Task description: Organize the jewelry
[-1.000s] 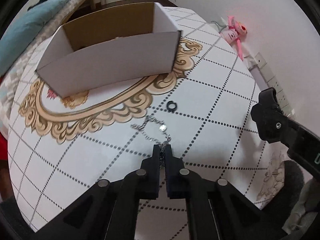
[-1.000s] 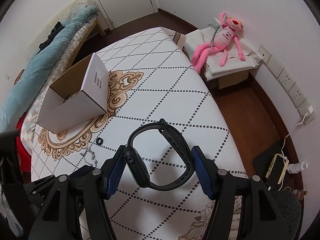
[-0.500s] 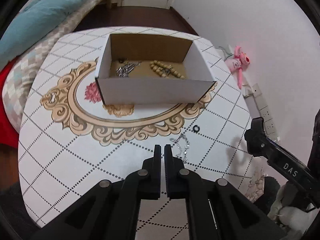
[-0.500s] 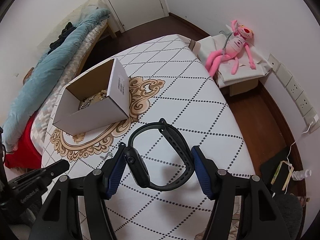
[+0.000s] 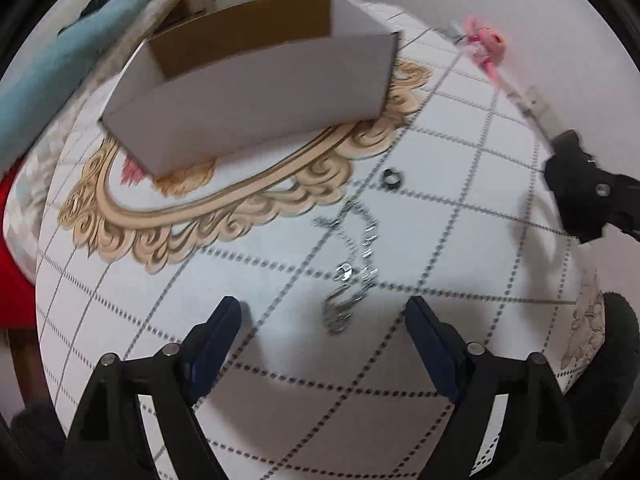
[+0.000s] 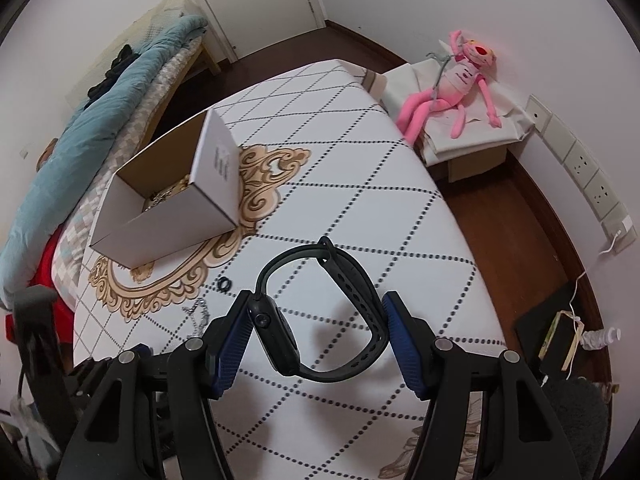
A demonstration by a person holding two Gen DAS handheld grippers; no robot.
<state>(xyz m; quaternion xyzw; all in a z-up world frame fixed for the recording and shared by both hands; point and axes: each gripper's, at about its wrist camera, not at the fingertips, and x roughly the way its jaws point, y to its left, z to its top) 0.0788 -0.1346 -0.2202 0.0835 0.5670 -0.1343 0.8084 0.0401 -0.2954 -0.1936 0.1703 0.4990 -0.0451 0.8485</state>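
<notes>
Two pieces of loose jewelry lie on the bench [image 5: 120, 320] ahead of our left tool [image 5: 322, 322], whose jaws stand wide apart and empty. The silver chain bracelet [image 5: 352, 264] sits just beyond the gap between the blue pads, a little right of centre, its long axis running away from us toward the small black ring [image 5: 392, 177]. Farther on, the open cardboard box [image 5: 256, 92] stands on the gold scroll pattern, its near wall facing us. Our right tool [image 6: 318, 326] is clamped on a black smartwatch [image 6: 280, 340], case against the left pad, strap against the right, held above the bench. The left tool is plainly the nearer one to the bracelet, so we judge a short reach forward and down would straddle it. There is open cloth on both sides of the chain; the bench edge falls away to the right, near the right tool's black body [image 5: 580, 188].
</notes>
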